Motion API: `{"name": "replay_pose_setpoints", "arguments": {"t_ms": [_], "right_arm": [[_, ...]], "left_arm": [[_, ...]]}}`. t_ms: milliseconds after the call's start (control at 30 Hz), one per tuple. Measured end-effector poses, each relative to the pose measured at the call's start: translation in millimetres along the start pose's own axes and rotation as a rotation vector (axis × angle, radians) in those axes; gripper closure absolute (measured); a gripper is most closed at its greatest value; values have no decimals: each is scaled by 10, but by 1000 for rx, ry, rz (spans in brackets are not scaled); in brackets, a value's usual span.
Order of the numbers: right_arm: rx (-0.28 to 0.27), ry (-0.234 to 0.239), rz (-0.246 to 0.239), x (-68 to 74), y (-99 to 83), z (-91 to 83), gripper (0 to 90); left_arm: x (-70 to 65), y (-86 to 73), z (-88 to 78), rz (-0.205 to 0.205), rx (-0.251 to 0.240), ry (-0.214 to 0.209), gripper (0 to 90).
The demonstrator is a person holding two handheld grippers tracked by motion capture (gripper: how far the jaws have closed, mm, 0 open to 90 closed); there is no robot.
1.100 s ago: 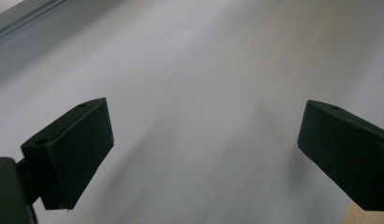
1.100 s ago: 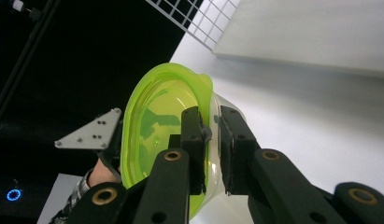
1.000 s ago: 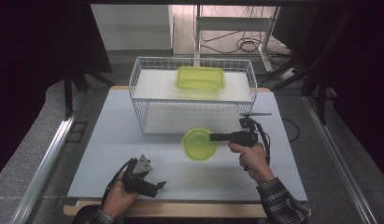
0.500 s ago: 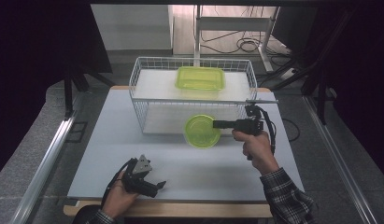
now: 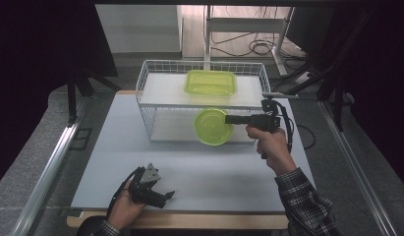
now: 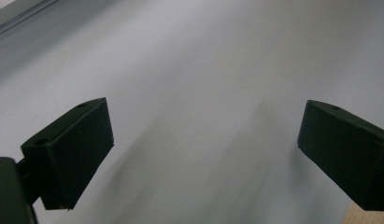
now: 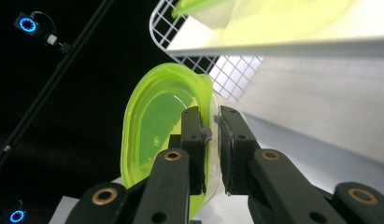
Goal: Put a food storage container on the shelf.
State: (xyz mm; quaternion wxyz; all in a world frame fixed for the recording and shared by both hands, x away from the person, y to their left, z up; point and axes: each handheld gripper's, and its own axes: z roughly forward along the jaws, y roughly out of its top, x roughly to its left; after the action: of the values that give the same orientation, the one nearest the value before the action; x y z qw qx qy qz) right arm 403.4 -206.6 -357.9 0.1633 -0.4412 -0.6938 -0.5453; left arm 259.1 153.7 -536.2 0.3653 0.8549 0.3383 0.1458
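The rectangular green container already sits in the wire basket; right tongs clamp the round green container's rim, lifted near the basket; left tongs rest apart on the tabletop; placing remains.

Black hand-held grippers, plaid sleeve

The right gripper is black with a pistol grip and trailing black cable; its fingers show brass-coloured pivot rings. The left gripper carries a grey three-cornered plate. The right sleeve is dark plaid.
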Motion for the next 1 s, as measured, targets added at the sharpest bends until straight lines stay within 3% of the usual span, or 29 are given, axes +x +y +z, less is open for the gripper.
{"name": "replay_pose_setpoints", "arguments": {"t_ms": [600,1000], "right_arm": [[-78,-34,-52,253,444,-105,809],[-138,-48,-60,295,699,-102,809]], "left_arm": [[24,0,-20,-19,-14,-12,28],[21,-1,-21,-24,-12,-15,28]]}}
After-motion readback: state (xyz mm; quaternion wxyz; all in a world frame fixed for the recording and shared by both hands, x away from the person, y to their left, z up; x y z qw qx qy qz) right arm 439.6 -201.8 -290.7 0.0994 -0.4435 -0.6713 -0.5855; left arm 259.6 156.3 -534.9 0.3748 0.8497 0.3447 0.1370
